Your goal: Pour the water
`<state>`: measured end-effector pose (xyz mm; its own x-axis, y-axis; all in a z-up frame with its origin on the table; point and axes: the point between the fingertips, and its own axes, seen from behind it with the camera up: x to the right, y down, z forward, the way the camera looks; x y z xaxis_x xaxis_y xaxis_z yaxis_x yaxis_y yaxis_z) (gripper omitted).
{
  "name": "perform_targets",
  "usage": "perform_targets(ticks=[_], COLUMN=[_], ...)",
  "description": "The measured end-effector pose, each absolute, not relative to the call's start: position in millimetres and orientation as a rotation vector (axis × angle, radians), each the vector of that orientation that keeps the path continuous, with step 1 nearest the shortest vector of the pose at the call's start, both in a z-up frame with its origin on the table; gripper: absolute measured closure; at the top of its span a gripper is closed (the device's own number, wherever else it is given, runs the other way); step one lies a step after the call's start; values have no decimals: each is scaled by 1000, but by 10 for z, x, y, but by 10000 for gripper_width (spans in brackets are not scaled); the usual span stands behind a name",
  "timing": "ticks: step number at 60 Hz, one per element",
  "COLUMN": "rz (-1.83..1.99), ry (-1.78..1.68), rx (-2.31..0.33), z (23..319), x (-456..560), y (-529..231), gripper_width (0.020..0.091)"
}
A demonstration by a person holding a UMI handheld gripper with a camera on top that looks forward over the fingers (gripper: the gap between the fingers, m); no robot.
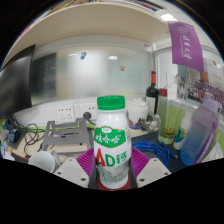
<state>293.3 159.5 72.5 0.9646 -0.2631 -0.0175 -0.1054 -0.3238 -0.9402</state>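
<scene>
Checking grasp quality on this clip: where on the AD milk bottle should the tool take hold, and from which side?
Grip the AD bottle around its labelled body, below the green cap, coming in level from the front. It stands upright with straight round sides, so the tool fingers can likely close evenly from left and right. It already stands between the pink pads; whether they press it is unclear.

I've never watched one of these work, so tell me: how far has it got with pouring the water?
Done: the claw has closed its fingers on the white AD bottle, which stands upright between them. In hand: holding it. Left: the green cap is on, nothing is tipped, so no pouring has begun. A white cup sits nearby, perhaps the target.
</scene>
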Motion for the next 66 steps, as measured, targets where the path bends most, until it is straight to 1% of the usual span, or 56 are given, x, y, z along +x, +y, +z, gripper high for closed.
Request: perform_targets(ticks=[1,6,10,13,14,16,19,20,25,30,37,43,52,60,66], rz=[-156,-136,-126,-114,-111,-111,-116,-118,-100,-77,-72,-73,-67,-60,-46], ry=[265,258,269,285,287,284,271,267,245,251,261,241,232,224,209], rx=[-1896,-1875,-1867,-1881,-1897,-1929,-1968,-1979,-2010,-2041,-2106,-2159,-2197,-2223,-2238], z=[725,721,724,691,652,579,482,453,411,383,418,565,932,1208,1348], x=[2924,2892,2883,2876,2871,2858,2836,2816,2732,2692,2691,2684,2689,2643,2554], y=[1583,1543,1503,1475,1460,1428,1382,1366,1285,1120,761,419,-8,-258,-363], gripper_width=[619,602,570,533,507,426,276,238,256,252,252,252,252,252,252])
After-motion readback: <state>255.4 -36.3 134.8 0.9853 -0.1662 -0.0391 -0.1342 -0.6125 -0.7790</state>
